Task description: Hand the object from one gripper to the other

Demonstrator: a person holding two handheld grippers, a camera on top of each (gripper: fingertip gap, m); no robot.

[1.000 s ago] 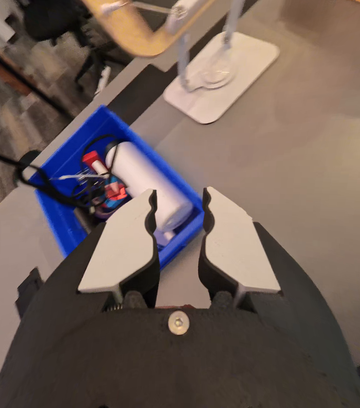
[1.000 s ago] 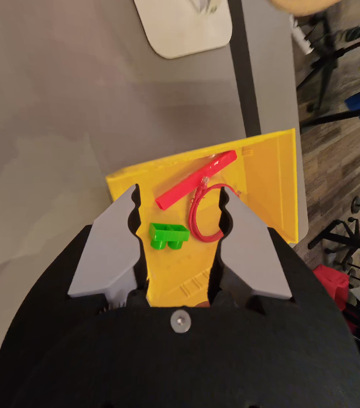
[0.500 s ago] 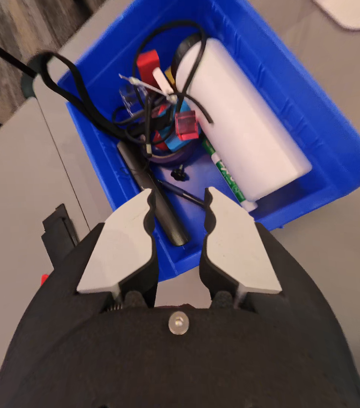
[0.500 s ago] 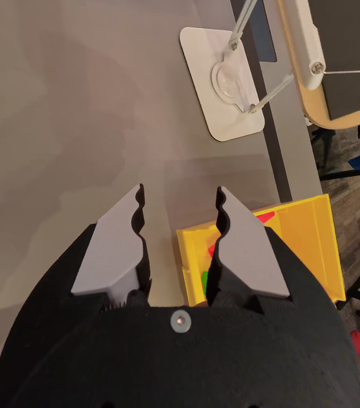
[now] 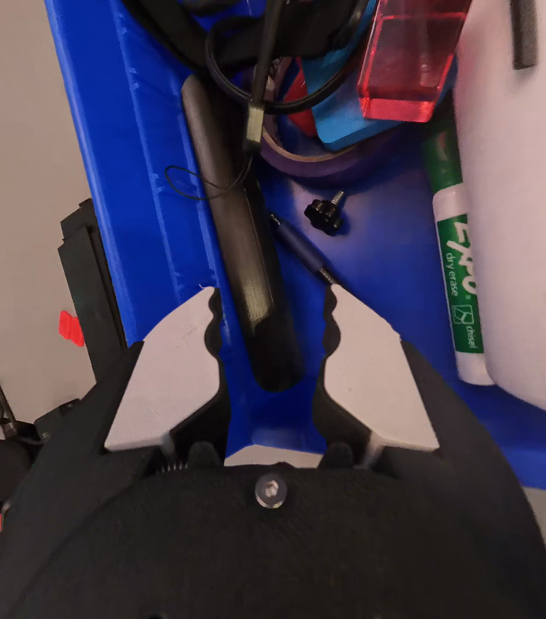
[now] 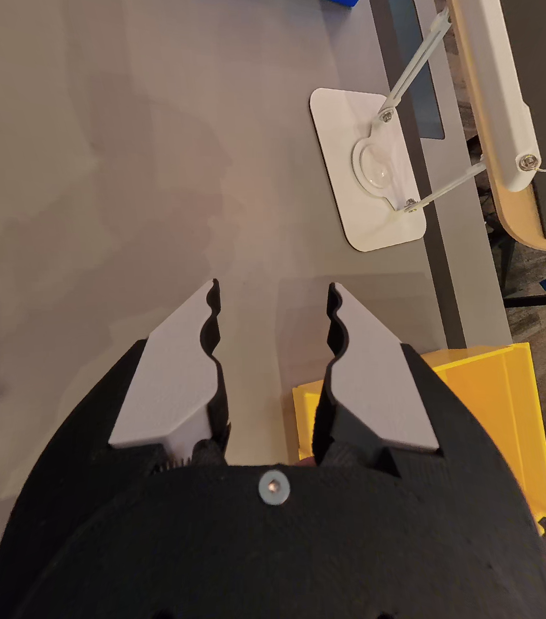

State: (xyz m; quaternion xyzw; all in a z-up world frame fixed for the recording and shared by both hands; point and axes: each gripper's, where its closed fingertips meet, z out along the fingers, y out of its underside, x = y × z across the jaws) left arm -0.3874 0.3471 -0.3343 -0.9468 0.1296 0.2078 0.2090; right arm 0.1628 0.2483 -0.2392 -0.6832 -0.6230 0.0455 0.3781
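**Left gripper down in the blue bin, nothing picked yet**

Dropped my left gripper (image 5: pixel 271 293) from well above the blue bin (image 5: pixel 137 201) to right inside it; the bin now fills the left wrist view. Swung my right gripper (image 6: pixel 273 284) off the yellow bin (image 6: pixel 466 385), which now sits at its lower right, so it looks out over bare grey table (image 6: pixel 97 167) towards the white lamp base (image 6: pixel 348 134). Reading: pick comes first, hand-over later, right side waiting.

Left jaws parted wide, holding nothing. Black rod (image 5: pixel 234 251) lies along the bin's left wall, its near end running between my fingers; no contact that I can make out. Likely the object to hand across, though that is my guess. Nearby in the bin: black knob screw (image 5: pixel 323 214), green-and-white marker (image 5: pixel 456 254), white cylinder (image 5: pixel 533 201), translucent red block (image 5: pixel 405 57), black cables (image 5: pixel 258 77).

Right jaws also wide apart, empty, hovering above the table.
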